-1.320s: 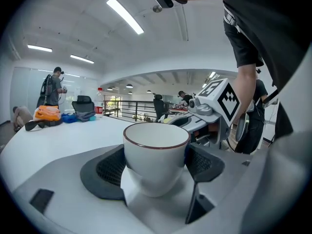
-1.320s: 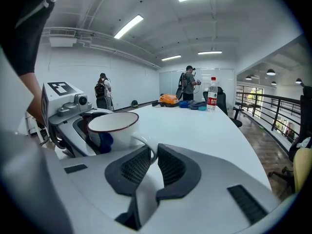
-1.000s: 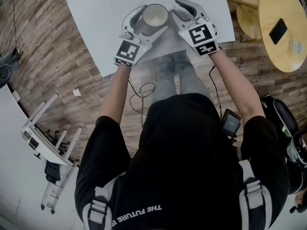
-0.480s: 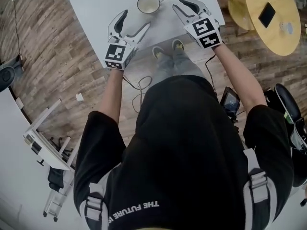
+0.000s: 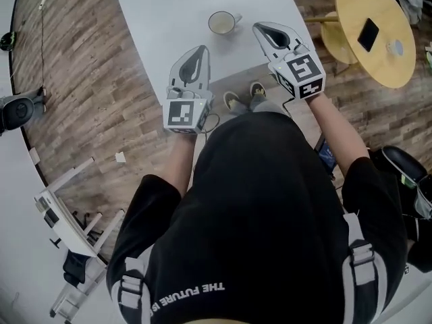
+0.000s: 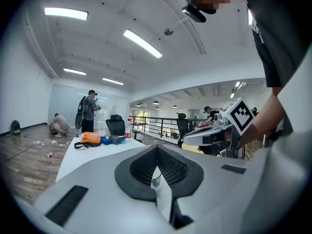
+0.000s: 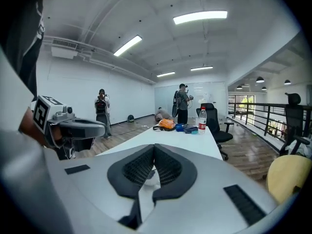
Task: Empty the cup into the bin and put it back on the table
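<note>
Head view: cup (image 5: 221, 23) stands upright on the white table (image 5: 162, 5), handle toward my R side and well clear of both claws, so I judge the put-back step done. No bin in frame. L claw (image 5: 200, 48) and R claw (image 5: 260, 27) sit either side of the cup, nearer me, tips aimed fwd, w/ the R one closer to it. Both have jaws pressed together w/ nothing btwn, as there's no reason to hold them wide w/ the cup on its own base. L gripper view: my pads (image 6: 170, 167) meet along one seam, empty, and the claw's tilted up toward the ceiling lights. R gripper view: same story, pads (image 7: 168, 167) closed on nothing. Long table runs ahead w/ a bottle (image 7: 202, 119) and orange bag (image 7: 165, 124) at the far end.
</note>
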The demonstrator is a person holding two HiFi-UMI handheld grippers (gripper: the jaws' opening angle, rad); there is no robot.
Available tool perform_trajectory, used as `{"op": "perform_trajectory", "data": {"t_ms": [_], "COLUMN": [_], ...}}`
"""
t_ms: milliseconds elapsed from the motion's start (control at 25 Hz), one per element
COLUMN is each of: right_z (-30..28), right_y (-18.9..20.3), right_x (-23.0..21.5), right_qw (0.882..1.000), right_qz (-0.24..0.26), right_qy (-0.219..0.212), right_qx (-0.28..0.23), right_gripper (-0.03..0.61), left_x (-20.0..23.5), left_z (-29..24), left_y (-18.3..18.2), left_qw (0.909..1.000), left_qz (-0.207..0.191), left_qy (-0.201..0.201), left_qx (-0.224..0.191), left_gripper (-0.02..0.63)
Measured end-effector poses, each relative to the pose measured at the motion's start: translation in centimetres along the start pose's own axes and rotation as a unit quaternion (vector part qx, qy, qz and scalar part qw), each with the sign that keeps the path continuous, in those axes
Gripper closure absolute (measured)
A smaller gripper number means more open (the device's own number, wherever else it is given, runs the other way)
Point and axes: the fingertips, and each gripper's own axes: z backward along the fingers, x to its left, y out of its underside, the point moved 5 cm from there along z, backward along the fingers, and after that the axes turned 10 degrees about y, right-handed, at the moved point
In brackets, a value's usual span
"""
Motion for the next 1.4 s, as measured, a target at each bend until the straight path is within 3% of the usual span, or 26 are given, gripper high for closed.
{"op": "perform_trajectory", "data": {"t_ms": [160,520,800,960,1120,1400], "right_z": [1.3,3.5,8.5,9.7,10.6,11.2], "right_y": [-0.9,-1.6,-3.5,-3.4,-3.8,-5.1], "right_x": [0.4,0.6,2.0,2.6,2.8,4.2], "right_qw": [1.000,0.999,0.995,0.995,0.996,0.994], "right_qz": [-0.012,-0.007,0.020,0.003,-0.021,0.003], "right_qy": [0.000,-0.011,-0.022,-0.020,-0.007,-0.017], "right_qx": [-0.015,-0.041,-0.096,-0.094,-0.085,-0.106], "right_gripper": [0.562,0.561,0.561,0.561,0.562,0.561], "left_x": [-1.3,-4.5,-9.4,-10.7,-11.3,-11.2], "left_z": [0.2,0.8,0.7,0.2,0.7,1.9], "left_y": [-1.2,-2.1,-3.7,-3.7,-5.1,-5.7], "left_qw": [0.9995,0.9993,0.9985,0.9991,0.9986,0.9980], "left_qz": [0.031,0.012,0.006,0.005,0.017,0.004], "left_qy": [-0.004,-0.022,-0.039,-0.027,-0.025,-0.029], "left_qx": [-0.010,-0.026,-0.039,-0.033,-0.043,-0.057], "left_gripper": [0.592,0.592,0.592,0.592,0.592,0.592]}}
